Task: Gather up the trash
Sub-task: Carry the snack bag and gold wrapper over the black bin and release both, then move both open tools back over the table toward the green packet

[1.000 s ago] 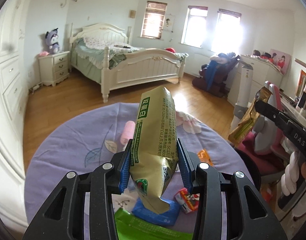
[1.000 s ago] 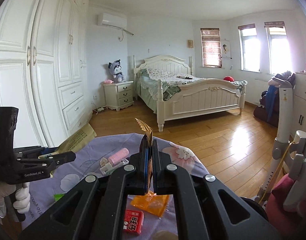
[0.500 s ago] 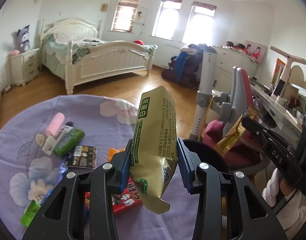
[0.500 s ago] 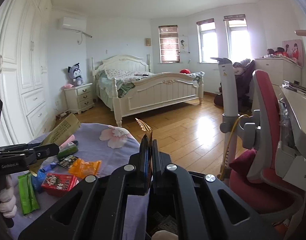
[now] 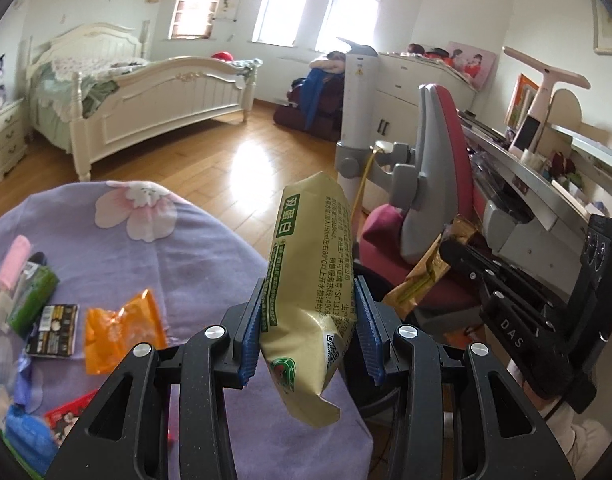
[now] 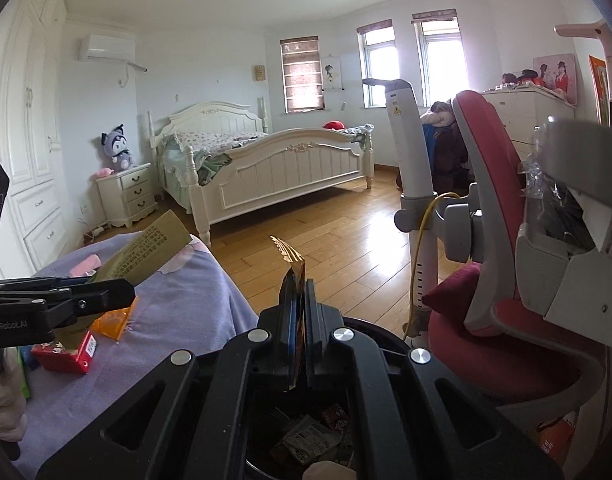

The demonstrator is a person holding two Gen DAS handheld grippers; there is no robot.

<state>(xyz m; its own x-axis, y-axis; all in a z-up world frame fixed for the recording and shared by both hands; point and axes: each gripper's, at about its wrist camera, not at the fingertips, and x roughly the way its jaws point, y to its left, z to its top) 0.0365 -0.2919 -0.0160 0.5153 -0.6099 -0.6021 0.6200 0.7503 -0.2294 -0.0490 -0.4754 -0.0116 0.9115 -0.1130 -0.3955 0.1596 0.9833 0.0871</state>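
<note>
Two grippers, each holding one piece of trash. My left gripper (image 5: 308,330) pinches a pale yellow-green pouch (image 5: 312,276) between its blue pads (image 5: 251,330), the pouch standing nearly upright and its lower end hanging free below them. My right gripper (image 6: 299,320) is pressed together on a thin gold wrapper (image 6: 291,258), whose torn tip rises above the fingers; I hold it over the black bin (image 6: 306,436), which has wrappers inside. On the purple floral tablecloth (image 5: 185,248) lie an orange packet (image 5: 121,326), a small black sachet (image 5: 51,330), a green packet (image 5: 31,294), a pink item (image 5: 11,256) and a red box (image 6: 65,352). Behind stand a white bed (image 6: 273,168) and a pink chair (image 6: 502,240).
</note>
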